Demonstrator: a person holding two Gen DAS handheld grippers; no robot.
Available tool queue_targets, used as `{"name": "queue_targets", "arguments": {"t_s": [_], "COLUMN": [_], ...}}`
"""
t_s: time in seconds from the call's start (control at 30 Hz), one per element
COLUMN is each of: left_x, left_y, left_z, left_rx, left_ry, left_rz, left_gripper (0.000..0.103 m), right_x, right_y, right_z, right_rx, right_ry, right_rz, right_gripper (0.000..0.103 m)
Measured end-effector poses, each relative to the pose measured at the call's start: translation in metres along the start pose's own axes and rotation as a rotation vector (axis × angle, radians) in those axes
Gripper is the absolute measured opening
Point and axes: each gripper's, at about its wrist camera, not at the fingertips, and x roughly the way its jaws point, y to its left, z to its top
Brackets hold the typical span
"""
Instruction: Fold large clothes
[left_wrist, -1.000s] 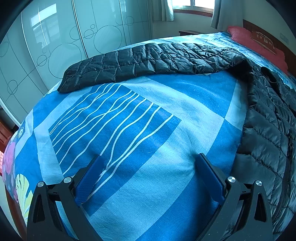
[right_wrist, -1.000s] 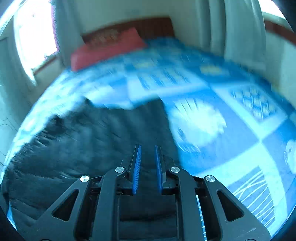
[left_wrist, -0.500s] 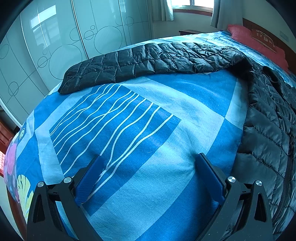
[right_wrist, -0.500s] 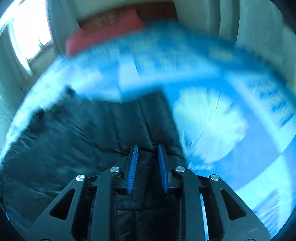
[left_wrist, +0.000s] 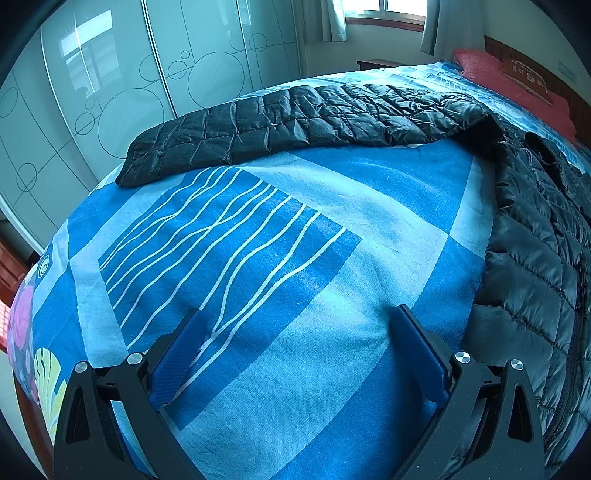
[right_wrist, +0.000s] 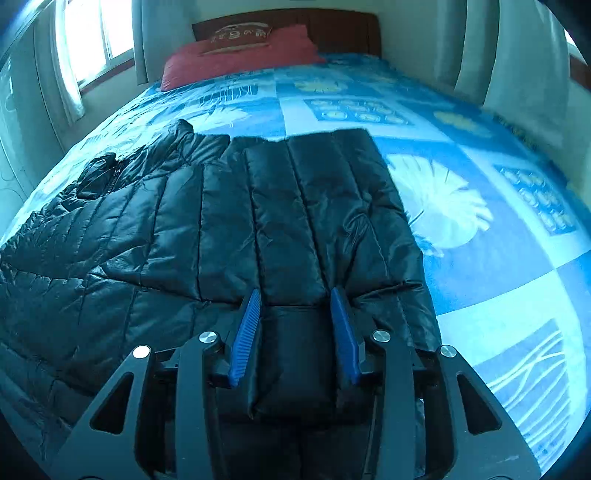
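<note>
A black quilted puffer jacket (right_wrist: 258, 221) lies on the blue patterned bed (right_wrist: 480, 258). Its right sleeve is folded across the body. My right gripper (right_wrist: 295, 295) is partly open, its blue pads on either side of the sleeve cuff (right_wrist: 295, 350), which lies between them. In the left wrist view the other sleeve (left_wrist: 295, 122) stretches out flat to the left across the bedspread, and the jacket body (left_wrist: 535, 258) lies at the right. My left gripper (left_wrist: 295, 317) is wide open and empty just above bare bedspread (left_wrist: 258, 240), well short of the sleeve.
A red pillow (right_wrist: 240, 59) and a wooden headboard (right_wrist: 332, 26) are at the head of the bed. Glass wardrobe doors (left_wrist: 110, 92) stand beyond the bed's left edge. Curtains (right_wrist: 517, 55) hang at the right.
My right gripper has carried the sleeve over the jacket body and its jaws have opened from nearly shut to partly open. The left gripper has barely moved.
</note>
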Motion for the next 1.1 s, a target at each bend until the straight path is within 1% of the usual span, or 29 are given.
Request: {"name": "queue_targets", "arguments": {"t_s": [0.03, 0.07, 0.13, 0.17, 0.2, 0.33, 0.43, 0.6, 0.77, 0.93, 1.0, 1.1], "left_x": [0.000, 0.000, 0.000, 0.000, 0.000, 0.000, -0.001, -0.001, -0.004, -0.007, -0.001, 0.012], "left_y": [0.000, 0.001, 0.000, 0.001, 0.000, 0.000, 0.001, 0.002, 0.010, 0.029, 0.038, 0.055], "left_z": [0.000, 0.000, -0.001, -0.001, -0.001, -0.001, -0.002, -0.001, 0.001, 0.007, 0.016, 0.033], "left_rx": [-0.002, -0.003, -0.001, 0.001, 0.001, -0.001, -0.003, -0.005, -0.006, -0.051, -0.074, -0.127], "left_ry": [0.000, -0.001, -0.003, -0.004, -0.004, -0.003, 0.000, 0.011, 0.018, -0.016, -0.019, -0.036], "left_rz": [-0.003, -0.004, -0.001, 0.001, 0.000, -0.002, -0.009, -0.022, -0.076, -0.190, -0.205, -0.192], "left_gripper": [0.099, 0.099, 0.099, 0.099, 0.099, 0.099, 0.099, 0.099, 0.099, 0.099, 0.099, 0.099], "right_x": [-0.012, -0.023, -0.038, -0.042, -0.041, -0.016, -0.011, -0.010, -0.010, -0.012, -0.012, -0.012], "right_y": [0.002, 0.007, 0.015, 0.020, 0.023, 0.025, 0.026, 0.021, 0.024, 0.024, 0.023, 0.023], "right_z": [0.000, -0.004, -0.011, -0.016, -0.020, -0.029, -0.033, -0.038, -0.041, -0.042, -0.042, -0.042], "right_rx": [0.017, 0.018, -0.014, -0.035, -0.045, -0.044, -0.052, -0.038, -0.054, -0.055, -0.055, -0.054], "right_ry": [-0.009, -0.027, -0.063, -0.076, -0.074, -0.017, -0.018, -0.030, -0.037, -0.044, -0.043, -0.042], "right_rz": [0.051, 0.077, 0.067, 0.060, 0.063, 0.066, 0.061, 0.076, 0.056, 0.057, 0.057, 0.058], "right_gripper": [0.041, 0.041, 0.048, 0.048, 0.048, 0.050, 0.052, 0.052, 0.052, 0.053, 0.053, 0.053]}}
